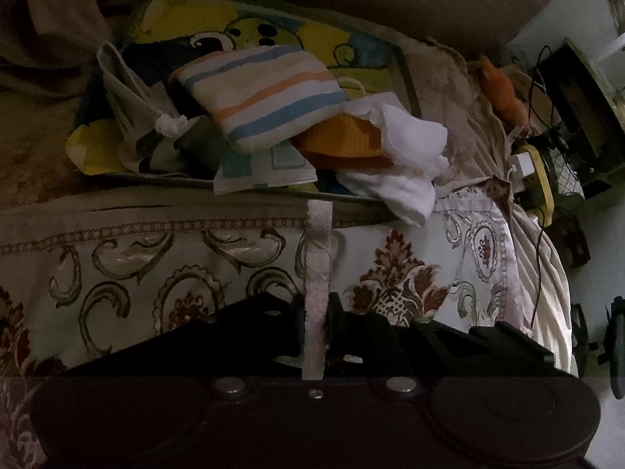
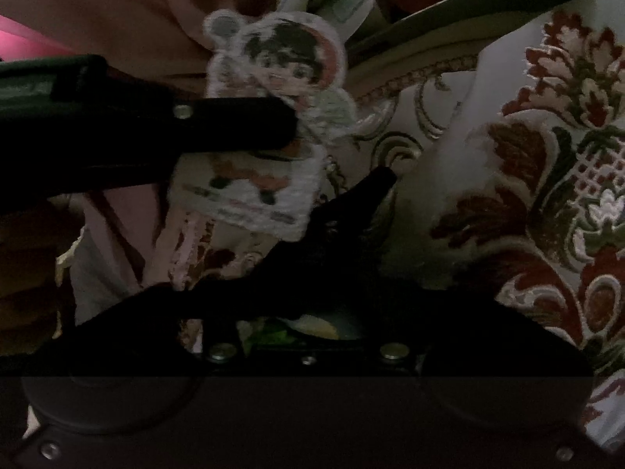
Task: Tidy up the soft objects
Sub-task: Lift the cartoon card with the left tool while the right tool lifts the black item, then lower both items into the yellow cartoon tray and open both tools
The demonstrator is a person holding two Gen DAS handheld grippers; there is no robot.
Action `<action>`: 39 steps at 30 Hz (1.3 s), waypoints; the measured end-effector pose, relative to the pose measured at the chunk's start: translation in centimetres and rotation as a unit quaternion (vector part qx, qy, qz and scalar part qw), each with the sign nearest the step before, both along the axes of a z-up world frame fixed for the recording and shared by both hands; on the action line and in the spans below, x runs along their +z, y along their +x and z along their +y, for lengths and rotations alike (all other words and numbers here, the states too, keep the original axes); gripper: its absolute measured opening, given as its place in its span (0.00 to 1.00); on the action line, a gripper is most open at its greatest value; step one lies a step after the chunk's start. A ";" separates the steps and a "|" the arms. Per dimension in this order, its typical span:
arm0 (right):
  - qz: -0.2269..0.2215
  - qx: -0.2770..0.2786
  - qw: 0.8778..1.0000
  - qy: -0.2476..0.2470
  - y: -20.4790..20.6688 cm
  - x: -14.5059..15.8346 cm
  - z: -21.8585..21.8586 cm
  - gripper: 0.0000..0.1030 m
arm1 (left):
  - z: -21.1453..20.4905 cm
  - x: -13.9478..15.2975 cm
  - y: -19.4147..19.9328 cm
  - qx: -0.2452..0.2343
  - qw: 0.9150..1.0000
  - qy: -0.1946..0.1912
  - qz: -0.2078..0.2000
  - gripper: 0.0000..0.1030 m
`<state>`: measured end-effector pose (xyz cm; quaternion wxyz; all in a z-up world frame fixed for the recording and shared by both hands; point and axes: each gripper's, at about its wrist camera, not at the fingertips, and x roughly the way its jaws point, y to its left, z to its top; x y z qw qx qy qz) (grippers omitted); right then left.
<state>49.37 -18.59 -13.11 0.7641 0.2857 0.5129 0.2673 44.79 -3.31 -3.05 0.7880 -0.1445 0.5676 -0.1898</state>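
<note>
Plush cartoon doll point(image 2: 273, 125), flat, light and floppy, is hanging above the patterned bedspread point(image 1: 156, 269), pinched mid-body by the left gripper point(image 1: 316, 308); right gripper point(image 2: 343, 211) is waiting with jaws spread, near its lower edge.

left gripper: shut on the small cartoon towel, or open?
Shut on it. In the left wrist view the small cartoon towel stands edge-on, pinched in the left gripper. The right wrist view shows its printed face clamped.
</note>
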 end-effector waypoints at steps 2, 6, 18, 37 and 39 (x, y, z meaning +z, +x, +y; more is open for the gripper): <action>0.001 -0.006 1.000 -0.001 0.1 -0.3 0.0 0.15 | -0.1 0.4 -0.3 0.003 1.000 0.003 -0.002 0.11; -0.007 -0.012 1.000 0.005 -0.1 -0.1 -0.8 0.04 | -0.4 1.7 -1.0 0.009 1.000 0.010 -0.011 0.11; -0.056 -0.037 0.997 0.042 -1.0 3.8 -5.3 0.02 | -0.1 7.0 -3.2 0.050 0.996 0.034 -0.062 0.11; -0.187 -0.125 0.961 0.163 8.3 9.8 -17.6 0.02 | -4.7 10.4 1.6 0.118 0.980 0.060 -0.149 0.11; -0.186 -0.140 0.954 0.187 9.7 9.2 -19.4 0.02 | -5.6 9.9 3.2 0.129 0.977 0.058 -0.157 0.11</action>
